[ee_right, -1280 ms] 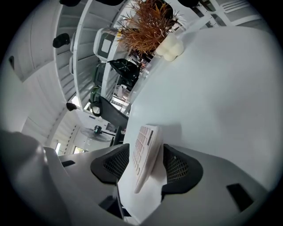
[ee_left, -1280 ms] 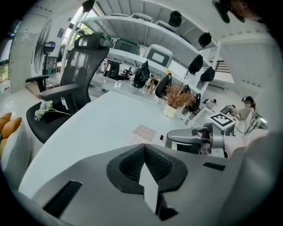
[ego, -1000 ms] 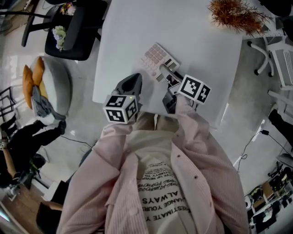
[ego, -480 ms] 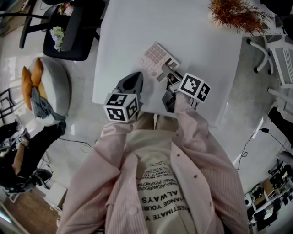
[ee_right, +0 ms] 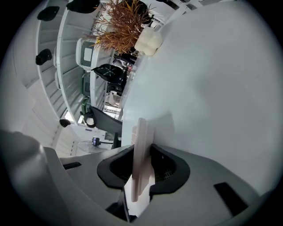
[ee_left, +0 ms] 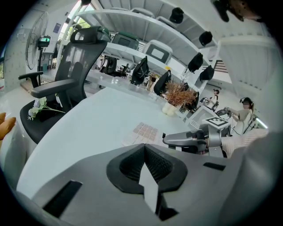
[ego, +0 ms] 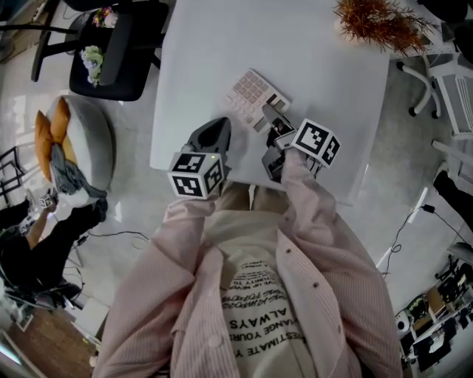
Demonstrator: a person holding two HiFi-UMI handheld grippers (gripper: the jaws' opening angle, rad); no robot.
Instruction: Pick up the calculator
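On tbl [ego: 325,81]: calc [ego: 253,94] near front, plant [ego: 373,22] far R corner; chair [ego: 111,63] L.

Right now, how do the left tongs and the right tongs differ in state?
The left tongs are shut with nothing between them; the right tongs are closing on the edge of the calculator. The left tongs hang at the near edge of the table; the right tongs reach farther in. Both point across the same table.

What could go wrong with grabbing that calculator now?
1. The jaws of the right tool are closing on only the near end of the calculator, so it may droop or slip out when lifted.
2. The grip is on its thin edge, so it could pop free and slide across the table.
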